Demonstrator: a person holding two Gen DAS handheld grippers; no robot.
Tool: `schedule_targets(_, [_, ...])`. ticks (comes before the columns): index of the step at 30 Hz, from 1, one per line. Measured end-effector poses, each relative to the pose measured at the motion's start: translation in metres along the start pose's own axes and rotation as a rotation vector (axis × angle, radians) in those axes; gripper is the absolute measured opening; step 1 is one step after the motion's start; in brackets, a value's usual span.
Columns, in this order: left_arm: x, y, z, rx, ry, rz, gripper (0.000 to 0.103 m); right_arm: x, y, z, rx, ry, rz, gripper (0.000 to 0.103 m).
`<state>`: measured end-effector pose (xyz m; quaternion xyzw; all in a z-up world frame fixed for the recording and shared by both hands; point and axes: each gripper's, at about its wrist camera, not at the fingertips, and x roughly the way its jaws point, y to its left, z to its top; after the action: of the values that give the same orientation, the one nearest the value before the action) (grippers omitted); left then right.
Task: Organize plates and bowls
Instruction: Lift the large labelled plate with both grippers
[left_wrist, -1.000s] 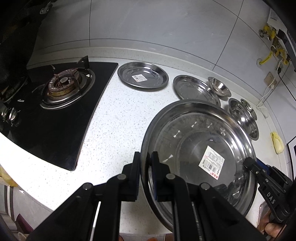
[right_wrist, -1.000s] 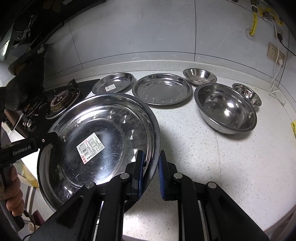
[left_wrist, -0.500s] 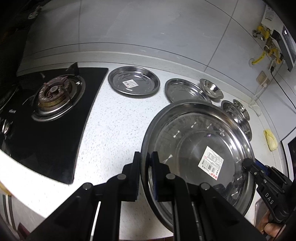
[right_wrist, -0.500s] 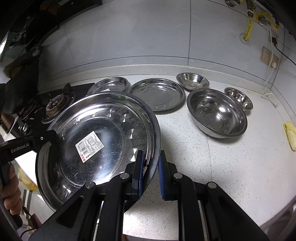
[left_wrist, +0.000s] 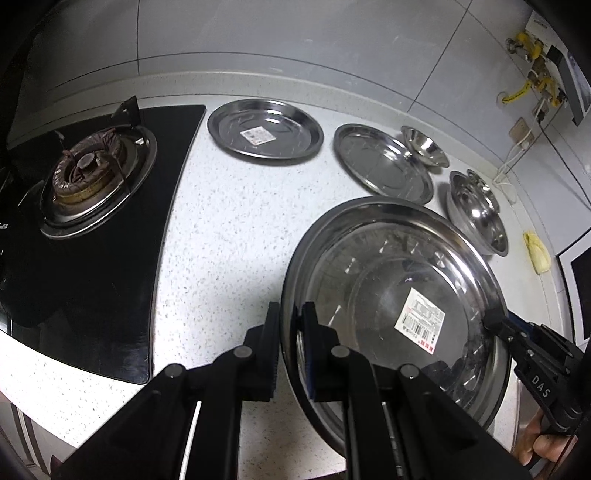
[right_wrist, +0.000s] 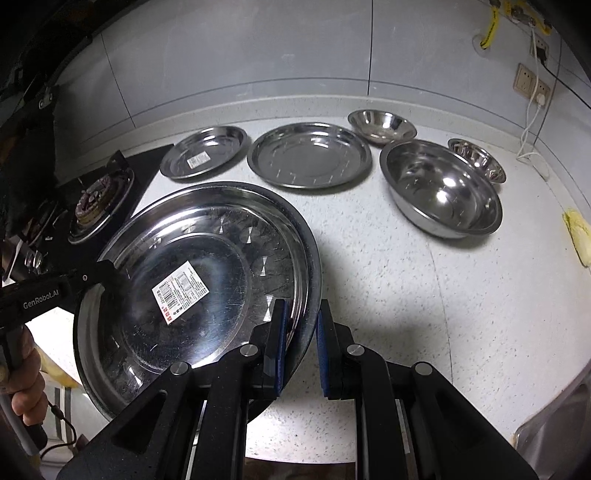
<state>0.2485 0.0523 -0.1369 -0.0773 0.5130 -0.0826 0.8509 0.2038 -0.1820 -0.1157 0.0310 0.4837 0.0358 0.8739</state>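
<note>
clearly both the left gripper (left_wrist: 291, 325) and right gripper (right_wrist: 301, 332) pinched opposite rims of the large plate (right_wrist: 192, 280); uneven lowering risked it slipping onto the counter (right_wrist: 388, 277).

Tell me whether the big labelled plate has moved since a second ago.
Yes. In the right wrist view the big labelled plate, once overlapping the small labelled plate on the counter, now sits clear below it, nearer the camera side.

Overhead light is brightening the speckled countertop (right_wrist: 461, 302) while frame corners are fading to black. Fisheye distortion is bending edges, and glare is glinting off the large steel plate (right_wrist: 207, 280).
</note>
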Motion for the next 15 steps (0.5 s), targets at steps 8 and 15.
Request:
schedule_targets(8, [0.026,-0.001,-0.016,-0.039,0.039,0.048,0.01,0.032,-0.009,-0.007,-0.041,0.072,0.033,0.014])
schedule_targets(15, [0.031,-0.008,-0.033,-0.051,0.041,0.093,0.01,0.042,-0.017,-0.024,-0.074,0.115,0.072,0.015])
